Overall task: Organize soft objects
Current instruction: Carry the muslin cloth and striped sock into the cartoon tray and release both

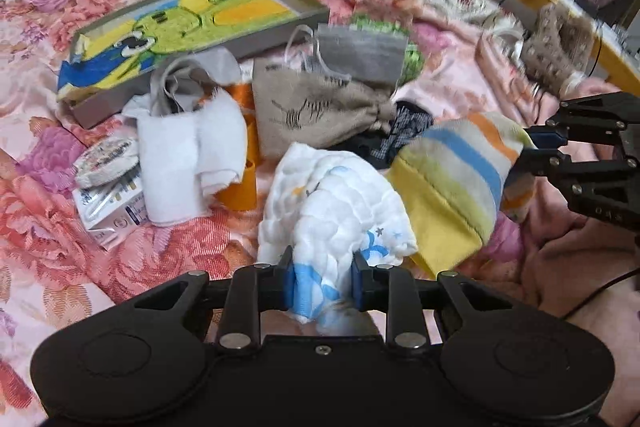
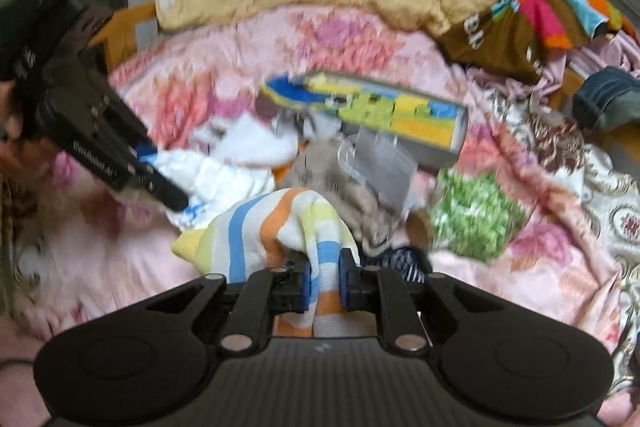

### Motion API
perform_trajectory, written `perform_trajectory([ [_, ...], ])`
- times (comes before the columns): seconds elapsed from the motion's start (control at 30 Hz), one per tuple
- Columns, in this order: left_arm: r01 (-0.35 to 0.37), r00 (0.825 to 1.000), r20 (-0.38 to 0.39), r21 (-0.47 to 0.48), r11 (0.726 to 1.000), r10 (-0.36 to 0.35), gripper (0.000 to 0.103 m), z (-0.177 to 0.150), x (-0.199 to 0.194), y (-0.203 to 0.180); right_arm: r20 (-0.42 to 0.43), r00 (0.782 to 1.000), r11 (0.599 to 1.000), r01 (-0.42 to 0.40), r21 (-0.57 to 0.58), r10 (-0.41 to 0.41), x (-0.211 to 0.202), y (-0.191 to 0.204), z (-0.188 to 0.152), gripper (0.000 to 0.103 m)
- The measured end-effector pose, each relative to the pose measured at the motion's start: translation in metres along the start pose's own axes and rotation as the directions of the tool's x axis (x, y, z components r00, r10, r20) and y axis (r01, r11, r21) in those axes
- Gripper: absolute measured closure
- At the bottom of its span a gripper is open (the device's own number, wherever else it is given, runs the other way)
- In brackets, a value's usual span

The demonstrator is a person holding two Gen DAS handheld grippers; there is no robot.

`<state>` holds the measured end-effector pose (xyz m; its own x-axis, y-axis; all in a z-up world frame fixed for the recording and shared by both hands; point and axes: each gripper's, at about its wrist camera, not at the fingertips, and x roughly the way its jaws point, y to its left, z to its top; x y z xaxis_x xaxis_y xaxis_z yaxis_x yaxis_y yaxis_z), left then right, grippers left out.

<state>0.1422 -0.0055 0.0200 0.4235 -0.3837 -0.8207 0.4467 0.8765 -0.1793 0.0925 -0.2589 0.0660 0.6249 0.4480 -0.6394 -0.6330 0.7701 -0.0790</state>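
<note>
At the bottom centre of the left wrist view, the left gripper (image 1: 323, 277) pinches a crumpled white muslin cloth with blue prints (image 1: 332, 215), which bulges up toward mid-frame. Right of it, the right gripper (image 1: 530, 149) clamps a soft striped sock in yellow, blue and orange (image 1: 452, 179); the right wrist view shows its pads pressed on that sock. In the upper left lies a shallow grey box lined with a green-and-yellow cartoon towel (image 1: 184, 23), on a pink floral bedspread (image 1: 52, 3).

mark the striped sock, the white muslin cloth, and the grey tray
Pastel-striped sock (image 2: 256, 231), right wrist view, blue stripe.
White quilted muslin cloth (image 1: 332, 211), left wrist view, bunched middle.
Grey rectangular tray (image 1: 280, 39), left wrist view, near wall.
</note>
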Motion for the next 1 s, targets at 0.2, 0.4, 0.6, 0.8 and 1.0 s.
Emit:
perform_trajectory([
  [0.2,0.025,0.996,0.088,-0.014,1.000,-0.023,0.076,0.013,-0.027,0.004,0.062,0.998,0.999,0.005,-0.054,-0.001,-0.012,-0.006,0.033,0.088],
  [0.4,0.041,0.988,0.148,-0.007,0.999,-0.039,0.076,0.047,-0.042,0.014,0.079,0.997,0.998,0.012,-0.055,-0.008,0.005,-0.036,0.074,0.088],
  [0.6,-0.023,0.976,0.217,-0.014,1.000,0.025,0.076,0.092,-0.033,0.031,0.090,0.996,0.999,0.025,-0.020,-0.023,0.060,-0.085,0.119,0.088],
  [0.8,-0.124,0.962,0.232,-0.108,0.986,0.146,0.076,0.150,0.005,0.055,0.091,0.993,0.997,0.067,0.048,-0.071,0.133,-0.125,0.150,0.088],
  [1.0,-0.228,0.936,0.199,-0.286,0.931,0.290,0.076,0.193,0.050,0.083,0.115,0.988,0.986,0.084,0.143,-0.101,0.183,-0.151,0.160,0.088],
])
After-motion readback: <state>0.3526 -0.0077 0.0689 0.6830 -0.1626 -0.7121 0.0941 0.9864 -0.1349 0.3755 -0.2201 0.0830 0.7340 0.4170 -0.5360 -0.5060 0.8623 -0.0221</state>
